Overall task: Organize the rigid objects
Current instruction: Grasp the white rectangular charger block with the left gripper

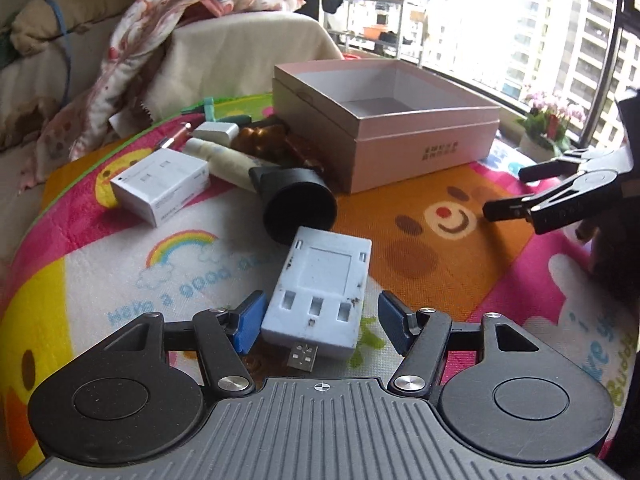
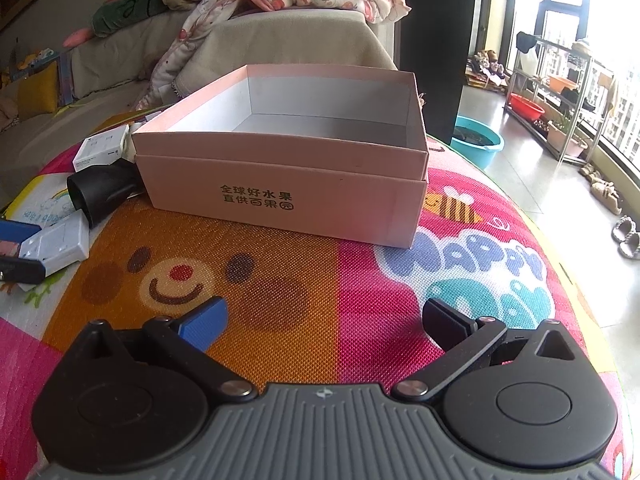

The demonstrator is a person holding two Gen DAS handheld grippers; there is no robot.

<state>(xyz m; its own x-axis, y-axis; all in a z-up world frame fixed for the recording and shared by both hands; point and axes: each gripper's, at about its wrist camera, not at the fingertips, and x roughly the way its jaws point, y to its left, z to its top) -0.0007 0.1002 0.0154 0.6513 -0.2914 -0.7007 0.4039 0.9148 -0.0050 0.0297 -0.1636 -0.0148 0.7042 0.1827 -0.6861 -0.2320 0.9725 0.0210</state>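
While the left hand-held gripper (image 1: 318, 322) straddled the white charger (image 1: 320, 294) spread wide (the right hand-held gripper (image 2: 324, 320) equally spread), its skewed, 1 o'clock lie risked twisting free on closing.

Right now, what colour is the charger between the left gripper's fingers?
White, smudged with dark specks: charger, best in the left wrist view.

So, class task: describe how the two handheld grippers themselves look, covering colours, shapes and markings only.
Both the left gripper and the right gripper have ribbed grey bodies marked with a small crosshair, black round discs on either side, black linkage arms with silver rivets, and blue finger pads. No cables or sleeves show.
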